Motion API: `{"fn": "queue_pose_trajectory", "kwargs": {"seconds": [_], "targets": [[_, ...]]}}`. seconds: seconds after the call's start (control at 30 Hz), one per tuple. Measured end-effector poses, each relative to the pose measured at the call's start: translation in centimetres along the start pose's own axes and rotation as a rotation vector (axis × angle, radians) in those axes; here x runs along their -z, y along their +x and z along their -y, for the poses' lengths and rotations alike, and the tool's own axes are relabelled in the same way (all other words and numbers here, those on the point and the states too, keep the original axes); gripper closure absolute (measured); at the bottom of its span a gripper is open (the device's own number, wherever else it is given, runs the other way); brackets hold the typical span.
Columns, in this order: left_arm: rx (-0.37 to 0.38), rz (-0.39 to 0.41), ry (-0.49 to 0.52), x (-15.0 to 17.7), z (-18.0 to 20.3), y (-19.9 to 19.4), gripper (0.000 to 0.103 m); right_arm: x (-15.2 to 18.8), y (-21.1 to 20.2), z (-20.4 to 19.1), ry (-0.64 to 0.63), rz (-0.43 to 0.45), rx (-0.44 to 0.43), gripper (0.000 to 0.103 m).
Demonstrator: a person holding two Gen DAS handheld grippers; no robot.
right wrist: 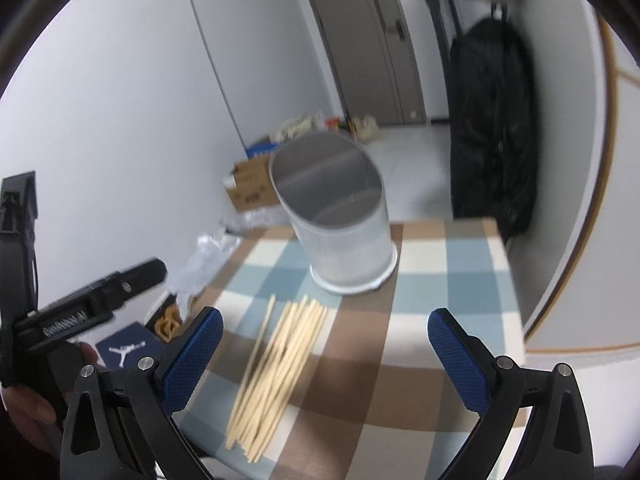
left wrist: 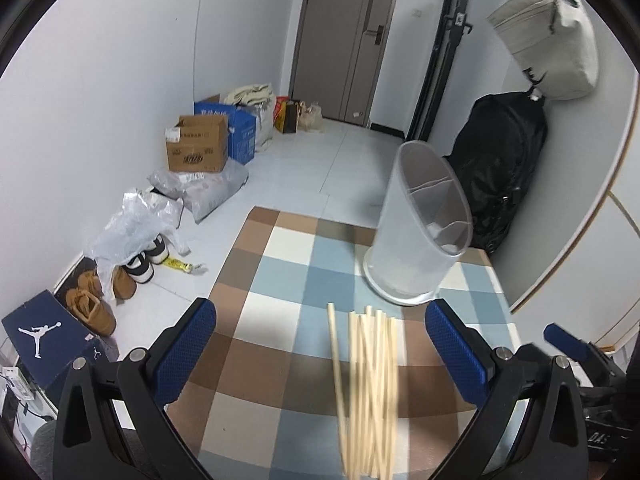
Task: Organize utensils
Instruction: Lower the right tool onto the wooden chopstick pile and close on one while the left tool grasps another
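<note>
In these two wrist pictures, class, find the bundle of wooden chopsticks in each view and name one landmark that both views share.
Left wrist view: the chopsticks lie bottom centre on the checked cloth, between the open fingers of the left gripper.
Right wrist view: they lie lower centre-left, nearer the left finger of the open right gripper.
Shared landmark: the translucent utensil holder standing beyond their far tips.

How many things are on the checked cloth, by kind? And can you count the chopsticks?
Utensil holder: 1
Bundle of chopsticks: 1 (the sticks overlap and blur, so I cannot count them one by one)
Total: 2 kinds of thing on the checked cloth. Both grippers are open and hold nothing.
</note>
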State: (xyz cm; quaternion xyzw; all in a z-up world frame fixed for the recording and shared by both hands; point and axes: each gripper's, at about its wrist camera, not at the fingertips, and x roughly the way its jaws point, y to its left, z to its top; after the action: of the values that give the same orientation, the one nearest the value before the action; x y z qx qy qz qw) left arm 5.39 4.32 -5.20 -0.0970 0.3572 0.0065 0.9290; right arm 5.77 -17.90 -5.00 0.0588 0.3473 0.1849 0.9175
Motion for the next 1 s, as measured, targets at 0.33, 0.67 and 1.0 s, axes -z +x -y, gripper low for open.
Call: {"fn": "queue_pose_trajectory", "kwargs": {"seconds": [0.33,0.67,1.0], "targets": [[-0.018,-0.111,-0.061,0.1,-3.0,4.6,0.001,0.8,8.9,-0.2,-0.011,-0.258,0.015,0.030],[-0.035,-0.155,-0.082,-0.6,-4.3,6.5,0.001,-0.3,15.6,-1.5,-0.025,-0.409,0.060,0.056],[-0.043,-0.204,-0.073,-0.7,-4.8,7.8,0.001,-0.6,17.2,-1.8,-0.041,-0.462,0.096,0.094]]}}
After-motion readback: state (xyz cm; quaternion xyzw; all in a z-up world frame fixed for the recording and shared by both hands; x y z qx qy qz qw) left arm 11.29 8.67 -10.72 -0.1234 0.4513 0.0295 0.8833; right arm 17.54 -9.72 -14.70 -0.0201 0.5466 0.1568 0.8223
